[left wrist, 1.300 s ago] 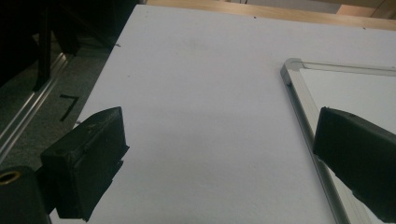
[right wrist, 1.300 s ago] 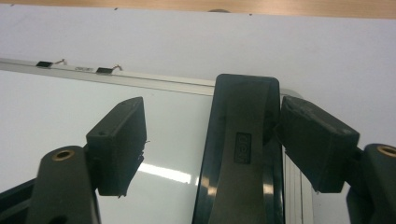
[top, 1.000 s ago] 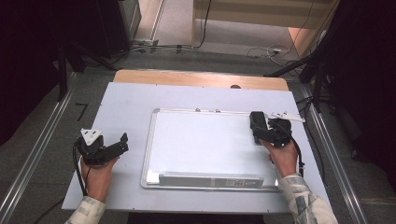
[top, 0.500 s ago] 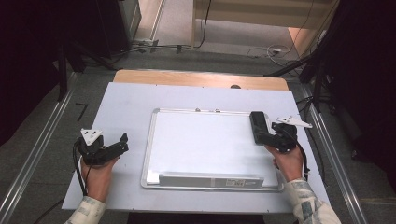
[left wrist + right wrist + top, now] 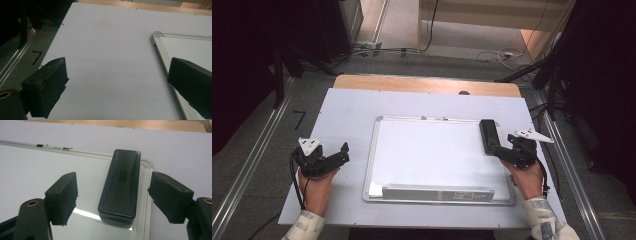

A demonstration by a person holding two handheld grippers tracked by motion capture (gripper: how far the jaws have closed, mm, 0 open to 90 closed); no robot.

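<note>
Right gripper view: right claw [image 5: 112,195] is gaping wide around the untouched eraser [image 5: 121,183], lying near the worktop's right edge; whiteboard [image 5: 30,167] is running out of frame.

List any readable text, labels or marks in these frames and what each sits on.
"7": black mark on the floor left of the table; it reads like a 7, but may be plain tape.
Eraser: small raised label on top, too blurred to read.
Whiteboard: label strip on the bottom tray, too small to read.
Nothing else legible.
</note>
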